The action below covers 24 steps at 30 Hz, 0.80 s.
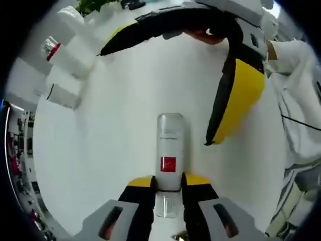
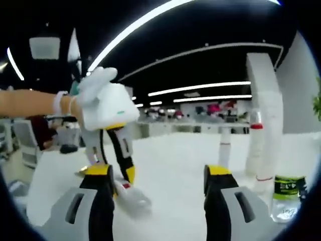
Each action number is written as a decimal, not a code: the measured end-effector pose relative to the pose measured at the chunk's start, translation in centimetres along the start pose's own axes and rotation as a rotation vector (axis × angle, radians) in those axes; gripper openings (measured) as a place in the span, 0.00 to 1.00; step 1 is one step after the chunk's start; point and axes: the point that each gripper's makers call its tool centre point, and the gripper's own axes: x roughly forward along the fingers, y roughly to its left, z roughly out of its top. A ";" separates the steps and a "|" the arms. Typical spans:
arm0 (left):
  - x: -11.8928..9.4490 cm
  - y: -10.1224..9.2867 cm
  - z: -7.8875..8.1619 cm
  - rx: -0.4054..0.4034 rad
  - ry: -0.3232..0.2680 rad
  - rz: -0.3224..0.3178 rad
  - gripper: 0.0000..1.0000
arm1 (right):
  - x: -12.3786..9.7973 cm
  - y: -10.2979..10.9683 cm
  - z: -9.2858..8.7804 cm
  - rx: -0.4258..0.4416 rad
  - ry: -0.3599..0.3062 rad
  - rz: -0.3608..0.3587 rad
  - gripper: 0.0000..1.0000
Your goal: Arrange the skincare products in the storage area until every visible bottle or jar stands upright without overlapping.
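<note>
My left gripper pinches a clear cylindrical bottle with a red square label; its print is unreadable. My right gripper gapes open, empty.

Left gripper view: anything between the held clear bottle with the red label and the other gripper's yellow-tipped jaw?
Nothing: only bare white tabletop lies between the clear red-labelled bottle and the right gripper.
</note>
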 end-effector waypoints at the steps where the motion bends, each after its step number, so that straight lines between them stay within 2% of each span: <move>1: -0.2 1.1 0.0 -0.016 -0.010 0.004 0.20 | 0.1 -0.2 0.0 0.004 0.002 -0.001 0.72; 2: -0.5 2.2 0.0 -0.032 -0.020 0.009 0.20 | 0.2 -0.4 0.0 0.007 0.004 -0.002 0.72; 5: -1.3 3.2 0.5 -0.065 -0.084 0.040 0.20 | -0.1 -0.5 0.5 0.027 -0.015 -0.008 0.72; 6: -2.6 3.8 1.7 -0.111 -0.209 0.089 0.20 | -0.6 -0.7 1.3 0.061 -0.052 -0.021 0.72; 9: -3.8 4.8 2.4 -0.146 -0.320 0.125 0.20 | -1.0 -0.9 2.0 0.078 -0.092 -0.039 0.72; 10: -4.4 4.9 3.2 -0.178 -0.396 0.150 0.20 | -1.3 -0.8 2.1 0.078 -0.100 -0.041 0.71; 12: -5.3 6.1 3.5 -0.211 -0.479 0.198 0.20 | -1.5 -0.9 2.6 0.088 -0.132 -0.050 0.71; 14: -5.8 6.6 3.3 -0.240 -0.529 0.219 0.20 | -1.7 -0.9 2.8 0.094 -0.147 -0.051 0.71; 19: -6.7 7.6 3.6 -0.304 -0.670 0.304 0.20 | -1.7 -0.6 2.4 0.099 -0.137 -0.048 0.71; 20: -7.0 7.8 3.8 -0.329 -0.722 0.316 0.20 | -1.8 -0.4 2.4 0.096 -0.137 -0.047 0.71; 21: -7.6 8.1 4.0 -0.374 -0.804 0.347 0.20 | -1.8 -0.3 2.4 0.090 -0.139 -0.047 0.71; 24: -8.4 7.9 4.3 -0.447 -0.943 0.352 0.20 | -1.9 -0.2 2.3 0.079 -0.138 -0.048 0.71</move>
